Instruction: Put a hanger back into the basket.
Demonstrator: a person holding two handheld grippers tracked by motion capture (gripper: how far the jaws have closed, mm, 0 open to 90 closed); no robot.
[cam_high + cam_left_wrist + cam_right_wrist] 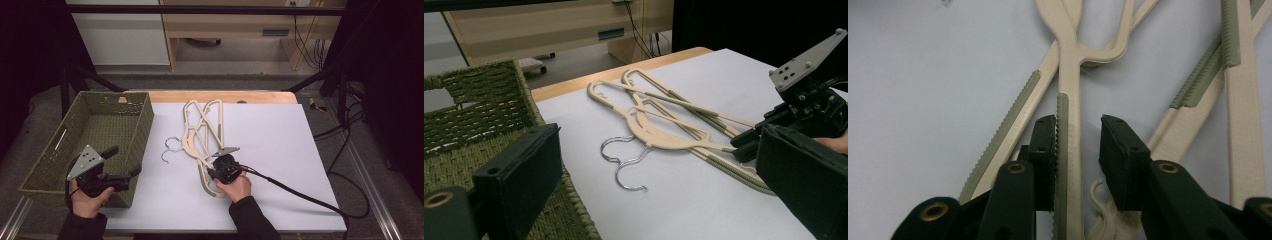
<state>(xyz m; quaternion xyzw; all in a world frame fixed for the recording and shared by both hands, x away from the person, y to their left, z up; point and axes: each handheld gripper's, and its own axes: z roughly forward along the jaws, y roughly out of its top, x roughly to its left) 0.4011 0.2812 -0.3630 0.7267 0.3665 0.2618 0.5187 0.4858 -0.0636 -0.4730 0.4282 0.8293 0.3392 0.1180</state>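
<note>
a pile of cream plastic hangers (202, 131) is laid on the white sheet (280, 150) near the middle of the table, with two metal hooks (170, 149) turned toward the woven green basket (125, 111) at the left. the hangers' long arms are seen to run roughly from the near edge of the table away toward the far edge, fanned slightly against one another.

the right gripper (220, 170) is held low at the near end of the pile. in the right gripper view, one hanger arm (1069, 145), cream with a ribbed green strip along its edge, is seen lying between the jaws and running straight along their line. one jaw is pressed against the ribbed edge, while a clear gap is left on the other side, so the jaws are partly open and the arm is bracketed, not yet clamped. a neighbouring arm lies just outside the touching jaw, and it could be caught if the approach is shifted.

the left gripper (117, 167) is held above the near corner of the basket, well apart from the hangers, with its jaws spread wide and nothing between them. the right gripper is clearly the nearer one, and a simple closing is judged to be all that a grasp would call for.
</note>
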